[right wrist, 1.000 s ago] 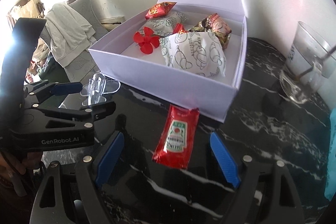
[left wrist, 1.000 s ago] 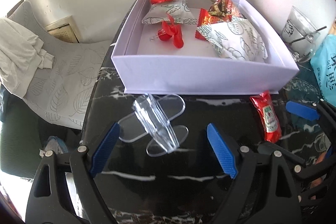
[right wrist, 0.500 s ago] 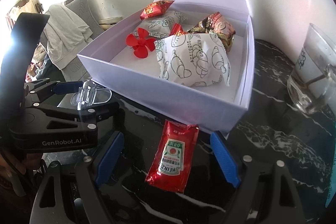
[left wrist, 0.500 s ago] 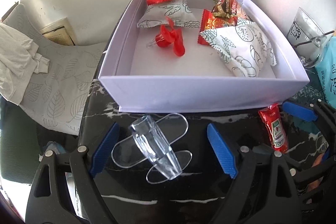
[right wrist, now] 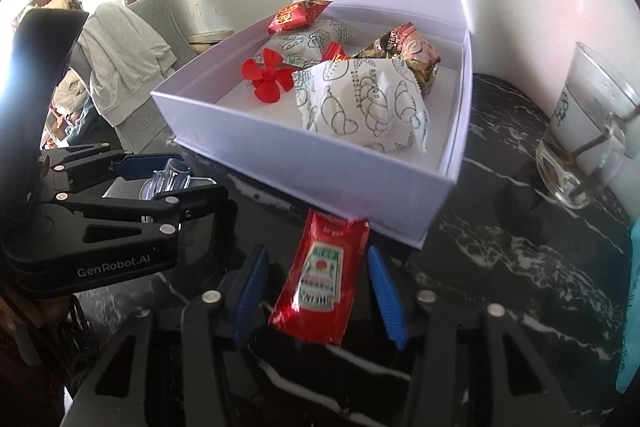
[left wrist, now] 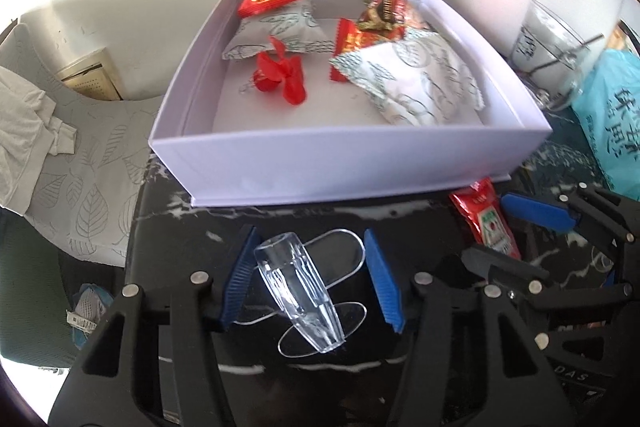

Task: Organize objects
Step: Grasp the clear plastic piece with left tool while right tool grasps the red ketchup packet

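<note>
clear stand (left wrist: 304, 291) between left tongs (left wrist: 310, 279), ketchup (right wrist: 320, 279) between right tongs (right wrist: 318, 291)

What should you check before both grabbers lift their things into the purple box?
1. Clear plastic holder sits between the left gripper pads: ok; jaws have just been closing.
2. Left pads pressing on it: cannot tell.
3. Ketchup packet lies between the right gripper pads: ok; jaws have just been closing.
4. Right pads touching the packet: not ok, gaps show both sides.
5. Box lid open: ok.
6. Bare floor space in the box near its front wall: ok.
</note>
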The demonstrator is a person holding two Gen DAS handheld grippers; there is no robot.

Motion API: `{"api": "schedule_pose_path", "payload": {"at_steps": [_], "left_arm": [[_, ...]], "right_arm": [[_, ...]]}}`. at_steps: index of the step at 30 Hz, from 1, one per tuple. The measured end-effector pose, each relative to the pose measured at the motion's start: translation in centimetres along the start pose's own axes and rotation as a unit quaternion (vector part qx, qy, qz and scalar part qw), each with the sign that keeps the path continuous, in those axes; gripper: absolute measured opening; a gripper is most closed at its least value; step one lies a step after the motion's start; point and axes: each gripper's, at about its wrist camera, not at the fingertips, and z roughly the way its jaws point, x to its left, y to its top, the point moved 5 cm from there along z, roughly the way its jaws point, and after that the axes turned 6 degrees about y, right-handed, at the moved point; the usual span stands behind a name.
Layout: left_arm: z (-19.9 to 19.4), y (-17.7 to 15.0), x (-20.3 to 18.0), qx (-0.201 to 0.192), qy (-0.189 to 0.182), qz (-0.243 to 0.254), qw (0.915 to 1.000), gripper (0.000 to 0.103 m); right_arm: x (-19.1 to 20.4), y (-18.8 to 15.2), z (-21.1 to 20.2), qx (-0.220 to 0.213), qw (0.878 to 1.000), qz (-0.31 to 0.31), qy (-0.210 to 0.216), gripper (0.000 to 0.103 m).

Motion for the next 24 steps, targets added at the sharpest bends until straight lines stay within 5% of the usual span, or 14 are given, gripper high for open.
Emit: {"api": "schedule_pose_path", "payload": {"at_steps": [19, 24], "left_arm": [[-4.1, -5.8, -1.8, 0.013, -0.034, -0.013, 0.9993, 0.054], [-4.7, -6.3, -2.3, 0.012, -0.010, -0.007, 0.9998, 0.056]], "right_arm": [[1.4, -6.2, -4.5, 0.005, 1.000, -0.013, 0.002, 0.042], [1.5, -5.4, -4.7, -0.016, 1.000, -0.011, -0.007, 0.057]]}}
